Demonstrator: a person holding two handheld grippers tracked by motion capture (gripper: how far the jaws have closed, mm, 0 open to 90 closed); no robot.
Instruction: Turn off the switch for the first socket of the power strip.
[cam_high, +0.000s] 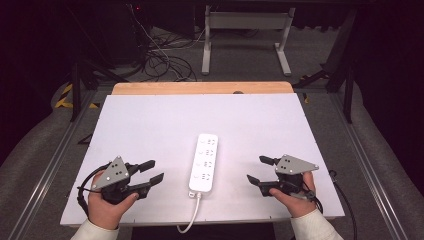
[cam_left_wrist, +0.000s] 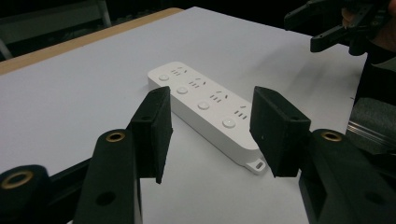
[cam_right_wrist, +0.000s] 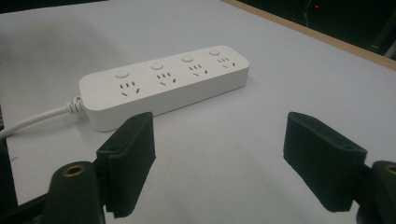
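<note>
A white power strip (cam_high: 204, 162) with several sockets and round buttons lies lengthwise at the middle of the white table, its cord (cam_high: 192, 215) running off the front edge. My left gripper (cam_high: 154, 170) rests at the strip's left, jaws partly apart with nothing between them. In the left gripper view the gripper (cam_left_wrist: 210, 135) points at the strip (cam_left_wrist: 205, 107) beyond its tips. My right gripper (cam_high: 257, 170) sits at the strip's right, open and empty. From the right gripper view, the gripper (cam_right_wrist: 219, 163) faces the strip (cam_right_wrist: 163, 84) from a short distance.
The white tabletop (cam_high: 150, 125) has a wooden strip (cam_high: 200, 88) along its far edge. Metal rails run down both sides. Beyond the table stand a white frame (cam_high: 245, 35) and tangled cables (cam_high: 160, 60) on the floor.
</note>
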